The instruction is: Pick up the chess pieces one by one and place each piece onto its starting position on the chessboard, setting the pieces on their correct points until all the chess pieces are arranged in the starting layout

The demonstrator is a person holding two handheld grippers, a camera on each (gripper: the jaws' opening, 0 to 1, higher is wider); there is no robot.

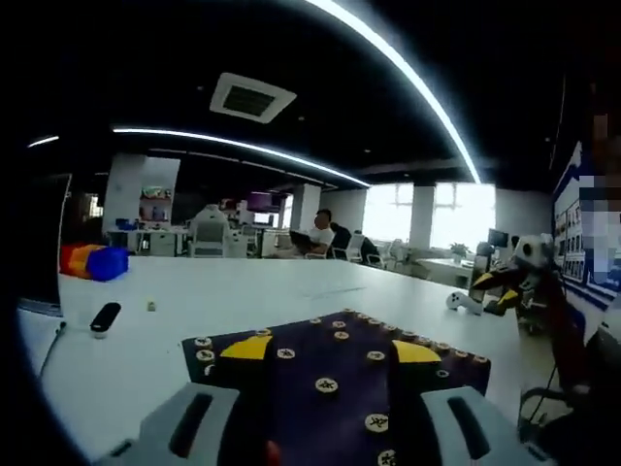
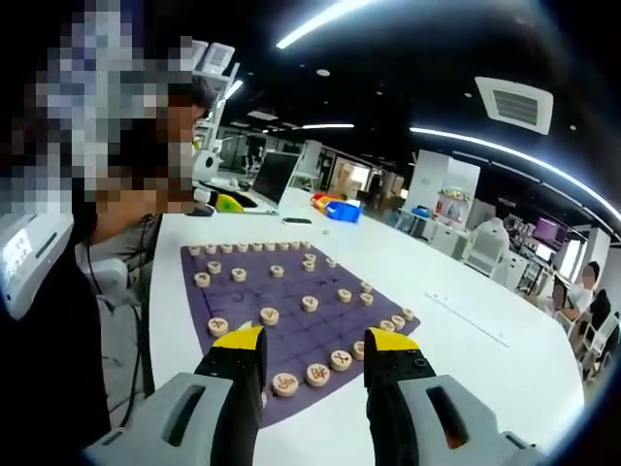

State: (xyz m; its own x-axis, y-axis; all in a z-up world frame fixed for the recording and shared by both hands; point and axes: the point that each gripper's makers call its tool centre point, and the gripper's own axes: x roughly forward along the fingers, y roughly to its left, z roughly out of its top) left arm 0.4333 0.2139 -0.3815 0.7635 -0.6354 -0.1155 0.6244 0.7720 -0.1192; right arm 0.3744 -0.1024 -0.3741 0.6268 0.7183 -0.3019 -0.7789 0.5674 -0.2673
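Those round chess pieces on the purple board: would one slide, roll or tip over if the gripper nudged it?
Each chess piece looks like a flat, low wooden disc, so it would probably slide rather than tip. It would likely roll only if set on edge. The purple board looks like a thin mat on the white table, so a hard push might drag or wrinkle it.
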